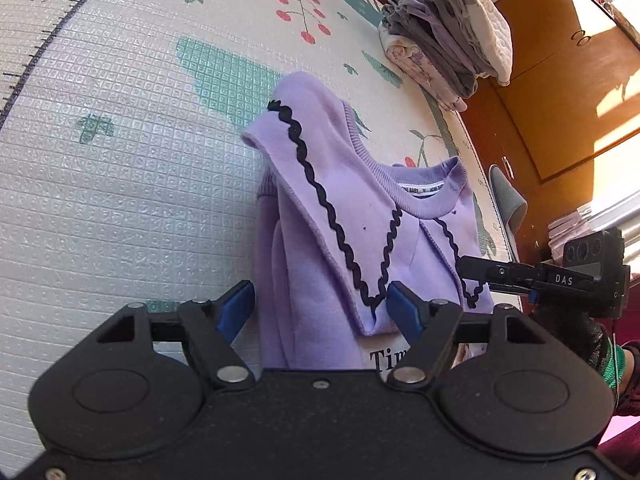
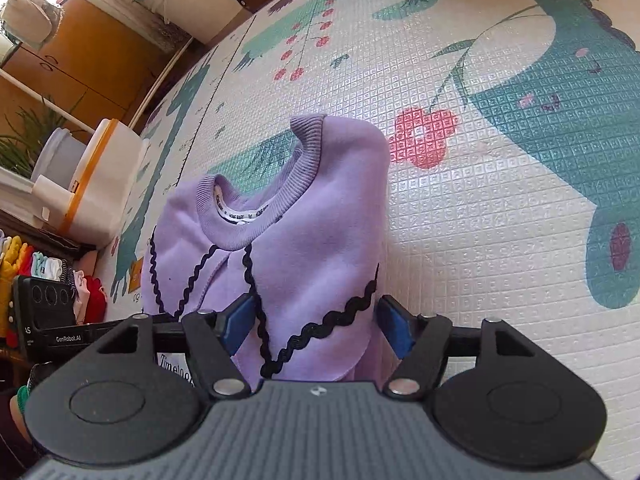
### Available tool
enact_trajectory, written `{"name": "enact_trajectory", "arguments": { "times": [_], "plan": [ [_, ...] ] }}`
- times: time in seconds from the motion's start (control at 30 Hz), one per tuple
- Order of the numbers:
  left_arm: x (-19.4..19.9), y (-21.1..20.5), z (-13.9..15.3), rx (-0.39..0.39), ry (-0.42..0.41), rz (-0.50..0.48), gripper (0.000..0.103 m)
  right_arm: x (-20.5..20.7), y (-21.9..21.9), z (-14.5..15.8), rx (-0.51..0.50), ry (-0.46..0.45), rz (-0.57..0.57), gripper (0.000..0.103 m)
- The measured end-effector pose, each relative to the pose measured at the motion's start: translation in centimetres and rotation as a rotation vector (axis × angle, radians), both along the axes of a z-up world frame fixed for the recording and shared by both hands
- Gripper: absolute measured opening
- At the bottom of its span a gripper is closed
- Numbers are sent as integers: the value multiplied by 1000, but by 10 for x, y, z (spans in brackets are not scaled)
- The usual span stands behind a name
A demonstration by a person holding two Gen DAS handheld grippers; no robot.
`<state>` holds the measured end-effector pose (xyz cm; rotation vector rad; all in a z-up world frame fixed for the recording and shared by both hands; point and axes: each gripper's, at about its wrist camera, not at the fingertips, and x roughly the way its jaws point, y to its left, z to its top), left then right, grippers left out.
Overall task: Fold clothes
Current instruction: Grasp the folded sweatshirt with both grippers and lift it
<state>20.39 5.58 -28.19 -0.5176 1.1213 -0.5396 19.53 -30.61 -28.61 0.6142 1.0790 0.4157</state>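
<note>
Purple sweatshirt (image 1: pixel 360 216) with black wavy trim lies partly folded on the play mat (image 1: pixel 120 180), between both grippers. Left gripper (image 1: pixel 320 308) and right gripper (image 2: pixel 316 320) — jaws spread, fabric between the pads, nothing clamped. Advice: pinch both layers evenly before folding. Folded stack (image 1: pixel 448 36) sits at the mat's edge — wooden cabinets (image 1: pixel 560 80) beyond.

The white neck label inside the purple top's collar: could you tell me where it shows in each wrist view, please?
Left wrist: neck label, right of centre, inside the ribbed collar.
Right wrist: neck label, left of centre, inside the collar.
Shared landmark: black wavy trim on the purple top.
</note>
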Motion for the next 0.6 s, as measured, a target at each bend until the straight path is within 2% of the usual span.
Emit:
{"name": "enact_trajectory", "arguments": {
  "times": [0.07,0.17,0.2,0.23,0.4,0.47,0.6],
  "plan": [
    [1,1,-2,-27,11,25,73,0,1,-2,5,-11,7,73],
    [-1,3,-1,-52,18,54,71,0,1,-3,22,-5,-2,67],
    [-3,4,-1,-55,23,64,62,-1,3,-4,33,5,-3,58],
    [-3,3,-3,-77,49,67,41,-1,5,-4,43,17,-1,56],
    [-18,5,-7,-133,99,121,35,-5,17,-2,72,64,48,46],
    [-27,13,-3,-154,91,151,33,-4,22,3,76,75,81,43],
    [-55,39,13,-202,64,264,32,9,51,34,84,78,213,42]
  ]
}}
